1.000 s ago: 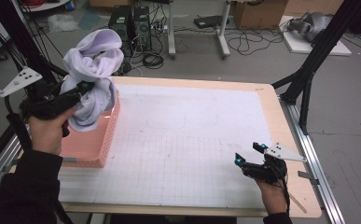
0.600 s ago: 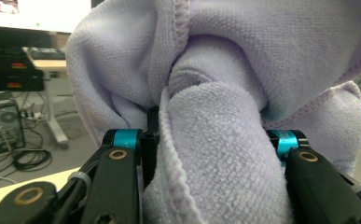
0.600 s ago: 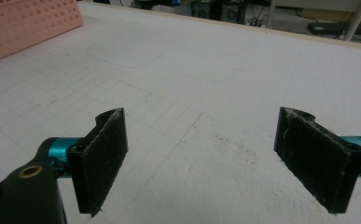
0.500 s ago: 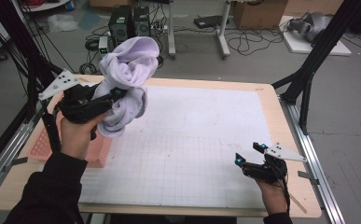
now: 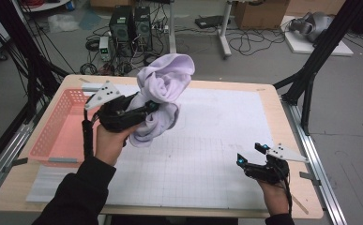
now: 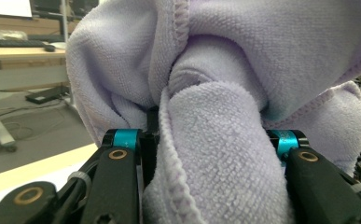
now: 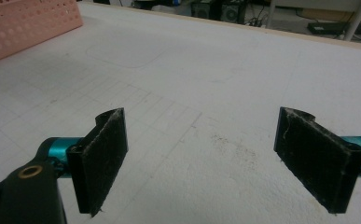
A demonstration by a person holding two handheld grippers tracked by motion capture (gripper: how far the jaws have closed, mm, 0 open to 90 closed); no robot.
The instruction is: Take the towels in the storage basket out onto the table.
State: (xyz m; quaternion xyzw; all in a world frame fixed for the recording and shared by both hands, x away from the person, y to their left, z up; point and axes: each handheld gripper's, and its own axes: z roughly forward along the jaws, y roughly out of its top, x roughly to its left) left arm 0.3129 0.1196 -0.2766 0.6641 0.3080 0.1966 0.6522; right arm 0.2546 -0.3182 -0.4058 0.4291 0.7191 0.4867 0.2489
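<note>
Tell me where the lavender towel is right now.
In the high view the lavender towel hangs bunched in the left gripper, lifted above the gridded mat, just right of the pink basket.

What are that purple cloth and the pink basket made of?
The purple cloth looks like soft microfibre or terry: a fuzzy looped pile with stitched hems. The pink basket looks like moulded plastic, smooth and matte, its walls pierced by regular rows of holes.
</note>
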